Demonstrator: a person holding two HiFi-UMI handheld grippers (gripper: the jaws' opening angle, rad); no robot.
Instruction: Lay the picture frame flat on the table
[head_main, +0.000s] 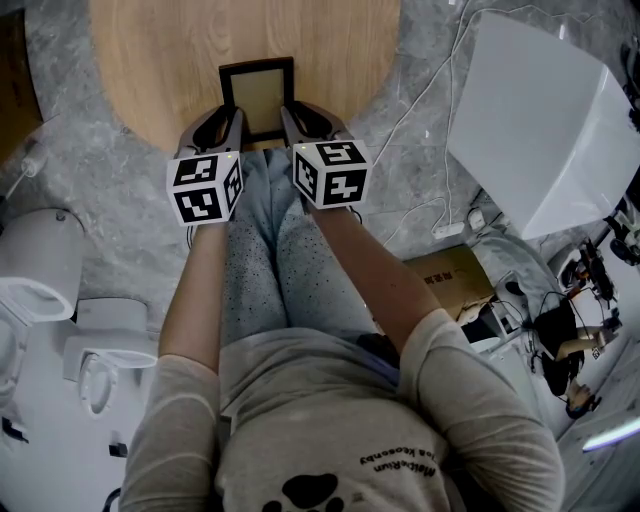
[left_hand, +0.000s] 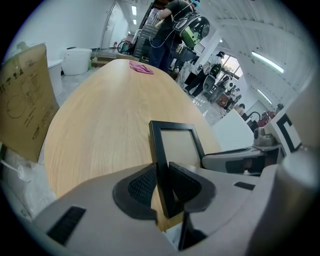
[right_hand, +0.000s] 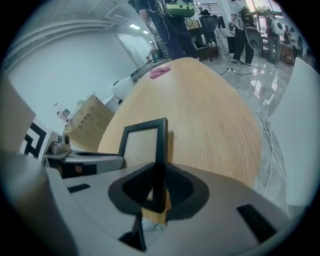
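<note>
Wooden counter (head_main: 140, 70), near edge: left gripper (left_hand: 162, 184) and right gripper (right_hand: 159, 188) each pinch a side rail of the standing picture frame (head_main: 258, 95) between narrowly parted fingers (left_hand: 141, 184). Lower its top away slowly, both sides together, onto the bare wood beyond.

This looks like an open lab or workshop hall. Loose cables (head_main: 425, 95) and a power strip (head_main: 449, 230) trail over the polished grey floor (head_main: 100, 190). A cardboard box (left_hand: 25, 105) leans beside the oval wooden worktop (head_main: 140, 70). People (left_hand: 167, 30) stand among equipment under ceiling strip lights (left_hand: 267, 61).
</note>
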